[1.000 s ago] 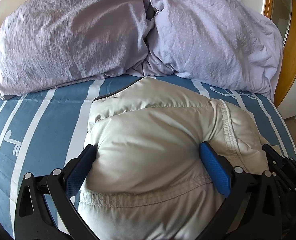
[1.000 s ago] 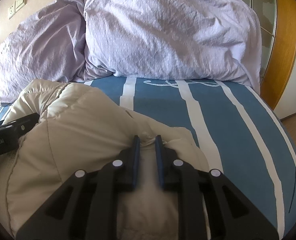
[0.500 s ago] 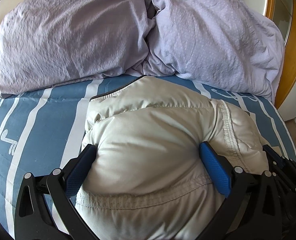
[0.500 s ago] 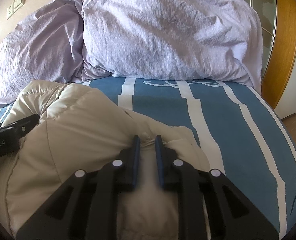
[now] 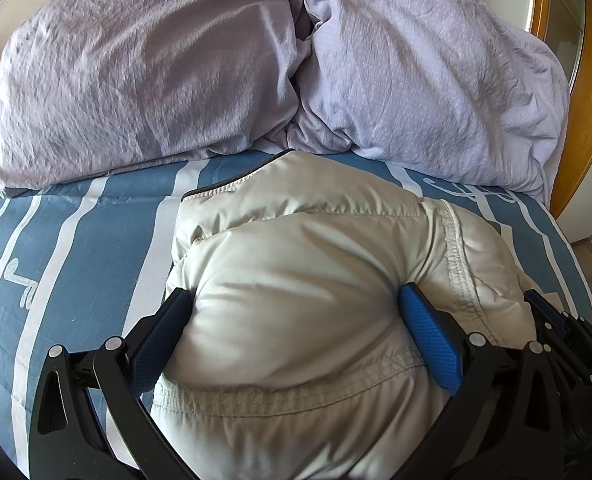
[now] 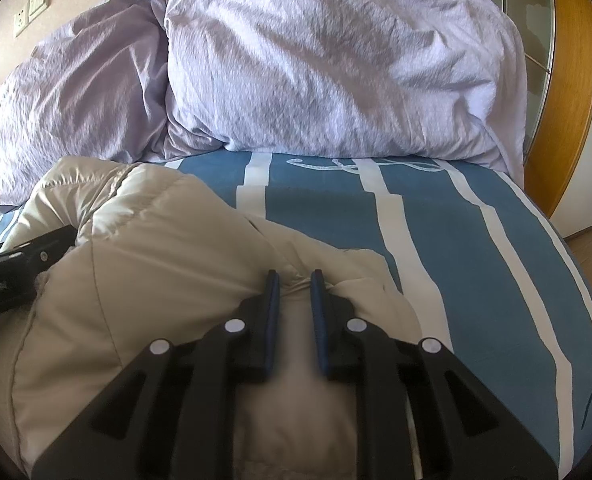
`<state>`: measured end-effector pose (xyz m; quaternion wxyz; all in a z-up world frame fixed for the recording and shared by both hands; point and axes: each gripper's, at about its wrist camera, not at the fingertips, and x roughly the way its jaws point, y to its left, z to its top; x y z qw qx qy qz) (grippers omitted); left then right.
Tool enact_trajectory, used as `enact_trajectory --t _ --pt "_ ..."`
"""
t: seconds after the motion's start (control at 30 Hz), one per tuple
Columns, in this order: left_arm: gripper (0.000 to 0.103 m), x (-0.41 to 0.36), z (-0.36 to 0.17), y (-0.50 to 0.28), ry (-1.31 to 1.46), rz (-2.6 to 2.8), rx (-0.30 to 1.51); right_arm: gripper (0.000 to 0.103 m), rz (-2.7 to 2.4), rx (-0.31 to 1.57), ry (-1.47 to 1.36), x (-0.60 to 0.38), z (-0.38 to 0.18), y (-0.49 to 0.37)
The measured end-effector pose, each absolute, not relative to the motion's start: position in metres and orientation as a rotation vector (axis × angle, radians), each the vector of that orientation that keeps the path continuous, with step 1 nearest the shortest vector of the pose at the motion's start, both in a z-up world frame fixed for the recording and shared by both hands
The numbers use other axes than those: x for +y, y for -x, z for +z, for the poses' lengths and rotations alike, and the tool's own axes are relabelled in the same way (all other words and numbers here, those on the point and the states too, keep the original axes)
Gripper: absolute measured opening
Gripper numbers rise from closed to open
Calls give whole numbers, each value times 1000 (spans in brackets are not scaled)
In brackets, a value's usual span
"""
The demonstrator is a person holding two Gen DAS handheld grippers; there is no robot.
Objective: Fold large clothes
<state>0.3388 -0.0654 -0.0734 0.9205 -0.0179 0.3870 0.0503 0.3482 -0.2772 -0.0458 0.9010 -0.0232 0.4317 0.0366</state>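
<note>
A puffy cream down jacket [image 5: 316, 240] lies bunched on the blue striped bed sheet [image 5: 76, 260]. My left gripper [image 5: 294, 294] holds a thick fold of it, with both blue pads pressed into the padding on either side. In the right wrist view the same jacket [image 6: 156, 260] fills the lower left. My right gripper [image 6: 294, 278] is shut on a thin pinch of its fabric near the right edge. The two grippers sit close, side by side: the right one's black frame [image 5: 568, 340] shows in the left view, and the left one's frame [image 6: 24, 264] in the right view.
Two large lavender pillows [image 6: 336, 60] are piled along the far side of the bed, just beyond the jacket's collar. A curved wooden frame [image 6: 568, 80] stands at the right. Bare striped sheet [image 6: 456, 240] extends to the right of the jacket.
</note>
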Motion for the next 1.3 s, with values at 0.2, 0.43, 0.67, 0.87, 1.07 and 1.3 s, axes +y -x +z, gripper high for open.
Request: enact_trajectory --t 0.2,0.43,0.67,0.87,1.07,1.3 --pt "102 -67 -71 -332 31 106 787 17 62 905 67 -276 -44 -343" --pt "102 -66 -68 -326 39 96 800 17 50 938 93 -274 -40 -338" --pt "102 -51 -51 -317 98 67 890 74 81 1034 -18 -287 -7 -339" --pt "102 -24 -31 -291 150 51 918 99 104 1034 -101 -321 25 -323" --pt "102 -6 -30 -275 190 8 961 101 188 1208 -298 -354 6 -327" --pt "102 -10 -32 -268 186 -39 984 101 306 1365 -502 -357 -34 -332"
